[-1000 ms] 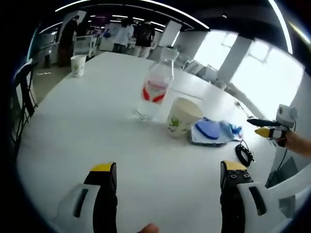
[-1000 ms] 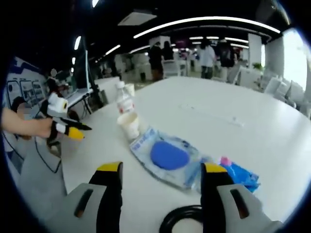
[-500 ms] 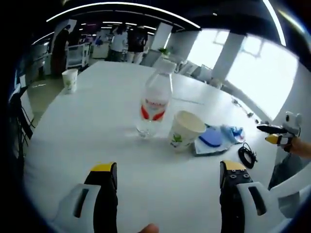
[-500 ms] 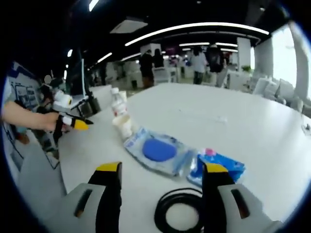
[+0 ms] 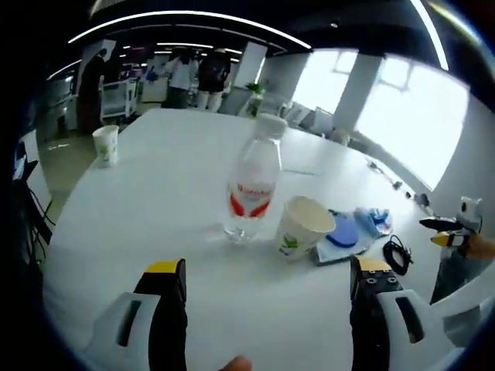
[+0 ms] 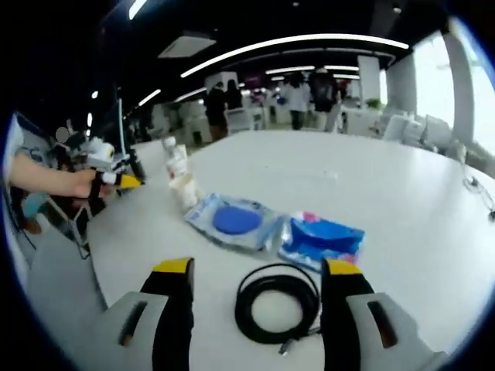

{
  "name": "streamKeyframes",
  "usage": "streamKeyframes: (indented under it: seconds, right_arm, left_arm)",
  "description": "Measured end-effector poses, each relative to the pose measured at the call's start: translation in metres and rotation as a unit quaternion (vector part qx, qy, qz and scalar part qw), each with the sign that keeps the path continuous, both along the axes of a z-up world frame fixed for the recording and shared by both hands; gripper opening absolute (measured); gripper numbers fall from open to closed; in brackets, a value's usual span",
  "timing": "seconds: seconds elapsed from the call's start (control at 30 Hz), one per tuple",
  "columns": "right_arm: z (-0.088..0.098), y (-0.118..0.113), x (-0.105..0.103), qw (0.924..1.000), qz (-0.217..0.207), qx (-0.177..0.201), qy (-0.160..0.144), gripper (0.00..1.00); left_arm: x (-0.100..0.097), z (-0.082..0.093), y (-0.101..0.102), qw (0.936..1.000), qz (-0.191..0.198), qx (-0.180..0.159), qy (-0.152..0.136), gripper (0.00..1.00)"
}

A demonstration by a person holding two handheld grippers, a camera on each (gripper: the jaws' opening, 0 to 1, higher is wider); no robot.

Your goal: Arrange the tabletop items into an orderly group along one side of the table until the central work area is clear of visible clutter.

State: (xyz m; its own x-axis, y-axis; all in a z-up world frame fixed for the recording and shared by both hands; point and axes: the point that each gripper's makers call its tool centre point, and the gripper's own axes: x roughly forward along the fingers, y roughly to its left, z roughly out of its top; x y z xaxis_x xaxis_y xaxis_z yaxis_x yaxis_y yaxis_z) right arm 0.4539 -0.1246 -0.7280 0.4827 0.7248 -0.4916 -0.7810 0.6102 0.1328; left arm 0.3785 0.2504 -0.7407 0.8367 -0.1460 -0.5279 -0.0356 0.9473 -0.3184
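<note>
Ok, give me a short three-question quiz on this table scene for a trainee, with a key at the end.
1. True or false: the water bottle stands upright on the table.
2. In the right gripper view, which item lies nearest the right gripper? A) the coiled black cable B) the clear packet with a blue disc C) the blue packet
3. Fill in: beside the bottle stands a paper ____.

Key: 1 true. 2 A. 3 cup.
</note>
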Motion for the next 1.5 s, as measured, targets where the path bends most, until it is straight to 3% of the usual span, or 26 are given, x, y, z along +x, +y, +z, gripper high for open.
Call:
streamKeyframes:
  seconds: [0.73, 1.0, 1.5]
  right_arm:
    - [-0.023, -0.031, -0.023, 0.9988, -0.040, -0.004, 0.028, 0.65]
    - [-0.025, -0.037, -0.024, 0.9979, -0.054, 0.001, 0.035, 0.64]
    - [-0.026, -0.056, -0.027, 0.9965, -0.075, 0.000, 0.036, 0.64]
  left_arm:
    - [0.046, 0.025, 0.011, 0.9987, 0.029, -0.009, -0.040, 0.86]
    - [0.066, 0.026, 0.011, 0.9983, 0.037, -0.002, -0.044, 0.86]
    - [0.086, 0.023, 0.006, 0.9983, 0.035, 0.001, -0.046, 0.85]
